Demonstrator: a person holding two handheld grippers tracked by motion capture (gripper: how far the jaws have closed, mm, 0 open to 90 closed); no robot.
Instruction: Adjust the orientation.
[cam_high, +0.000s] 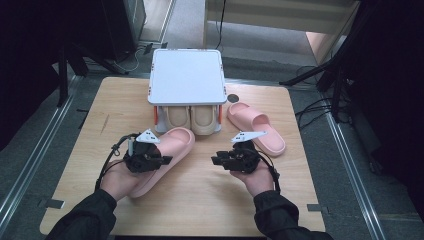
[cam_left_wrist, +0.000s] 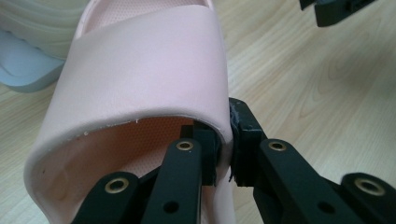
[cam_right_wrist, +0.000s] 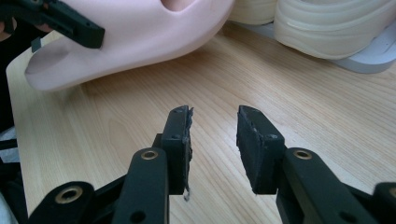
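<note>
High view: a wooden bench (cam_high: 200, 200) carries a small grey rack (cam_high: 186, 76) with a flat white top; two beige slippers (cam_high: 190, 119) sit side by side on its lower shelf, toes toward the person. A pink slipper (cam_high: 172, 147) lies just left of centre, its toe near the rack, with the left gripper (cam_high: 150, 159) at its strap. A second pink slipper (cam_high: 256, 128) lies to the right of the rack, apart from the right gripper (cam_high: 232, 160), which sits over bare wood. From this height the state of either pair of fingers is hard to read.

Left gripper view: the fingers (cam_left_wrist: 247, 140) are closed narrow on the edge of the pink slipper's (cam_left_wrist: 144, 74) strap, one inside the strap opening and one outside, pinching the wall between them. The rack's grey base (cam_left_wrist: 23, 70) and a beige slipper (cam_left_wrist: 42, 23) show at upper left; the other gripper's tip shows at upper right.

Right gripper view: the fingers (cam_right_wrist: 254, 144) stand wide apart above bare bench (cam_right_wrist: 116, 121), holding nothing. The held pink slipper (cam_right_wrist: 135, 32) appears at upper left, tilted with one end possibly off the wood, and the beige slippers (cam_right_wrist: 327, 28) on the rack at upper right.
</note>
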